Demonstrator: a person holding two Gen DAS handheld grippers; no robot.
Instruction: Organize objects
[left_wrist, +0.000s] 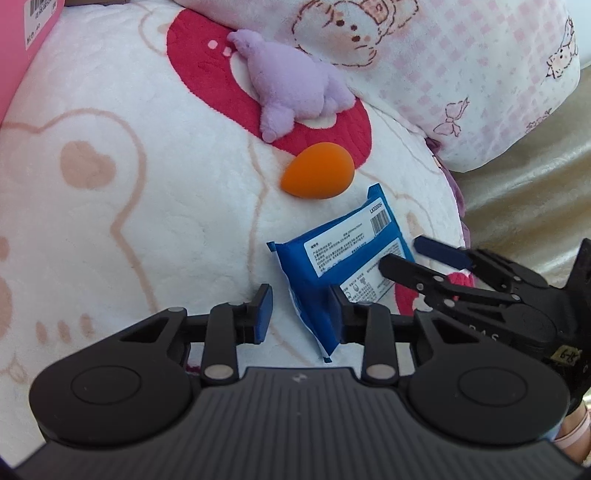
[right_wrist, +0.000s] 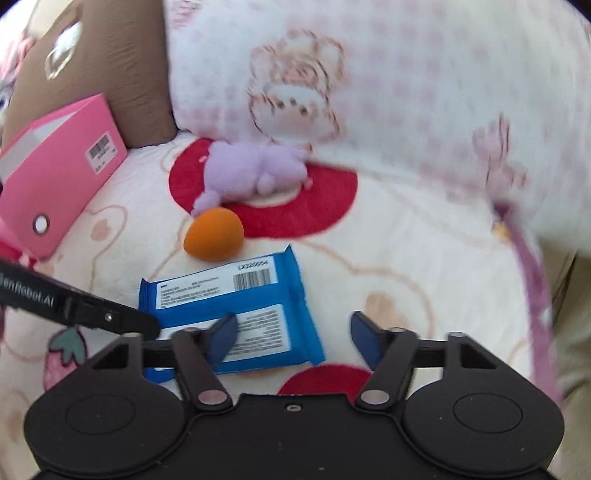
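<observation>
A blue wipes packet (left_wrist: 340, 254) lies label up on the plush blanket; it also shows in the right wrist view (right_wrist: 236, 306). An orange egg-shaped sponge (left_wrist: 317, 170) (right_wrist: 214, 234) lies just beyond it, and a purple plush toy (left_wrist: 291, 85) (right_wrist: 251, 170) lies further back on a red patch. My left gripper (left_wrist: 301, 310) is open, its jaws straddling the packet's near left edge. My right gripper (right_wrist: 293, 338) is open over the packet's right end; it shows from the side in the left wrist view (left_wrist: 406, 254).
A pink box (right_wrist: 62, 166) with a barcode label stands at the left, its corner also showing in the left wrist view (left_wrist: 29, 33). A pink checked pillow (left_wrist: 461, 74) (right_wrist: 369, 74) lies behind. A brown cushion (right_wrist: 92, 66) sits at the back left. The blanket's edge (left_wrist: 461, 221) drops off at the right.
</observation>
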